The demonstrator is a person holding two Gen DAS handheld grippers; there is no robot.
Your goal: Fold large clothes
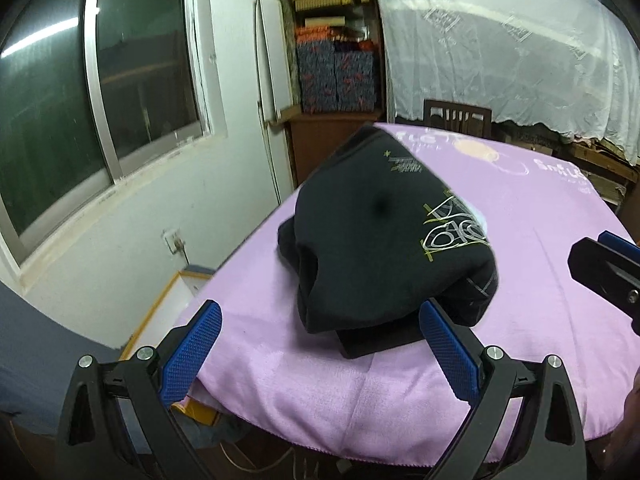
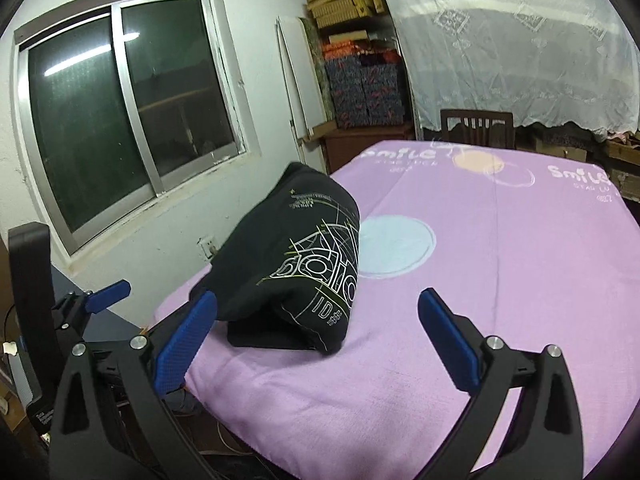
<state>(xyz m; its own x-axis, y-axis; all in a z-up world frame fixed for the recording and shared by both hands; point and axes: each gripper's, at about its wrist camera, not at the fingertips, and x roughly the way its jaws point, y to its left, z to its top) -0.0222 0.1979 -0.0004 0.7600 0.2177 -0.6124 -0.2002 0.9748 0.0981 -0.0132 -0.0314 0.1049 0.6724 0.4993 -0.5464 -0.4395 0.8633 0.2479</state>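
Observation:
A black garment (image 1: 376, 232) with a white and yellow line print lies in a folded, bulging heap on the purple blanket (image 1: 540, 248), near its left edge. It also shows in the right wrist view (image 2: 296, 268). My left gripper (image 1: 320, 340) is open and empty, just short of the garment's near edge. My right gripper (image 2: 316, 332) is open and empty, its left finger (image 2: 188, 336) beside the garment's near left corner. The right gripper's tip shows at the right edge of the left wrist view (image 1: 604, 272); the left gripper shows at the left of the right wrist view (image 2: 100, 296).
The blanket (image 2: 500, 280) covers a table beside a white wall with a dark window (image 2: 120, 108). A wooden chair (image 2: 476, 126) stands at the far end. Shelves with stacked boxes (image 2: 360, 80) and a lace curtain (image 2: 520, 52) are behind.

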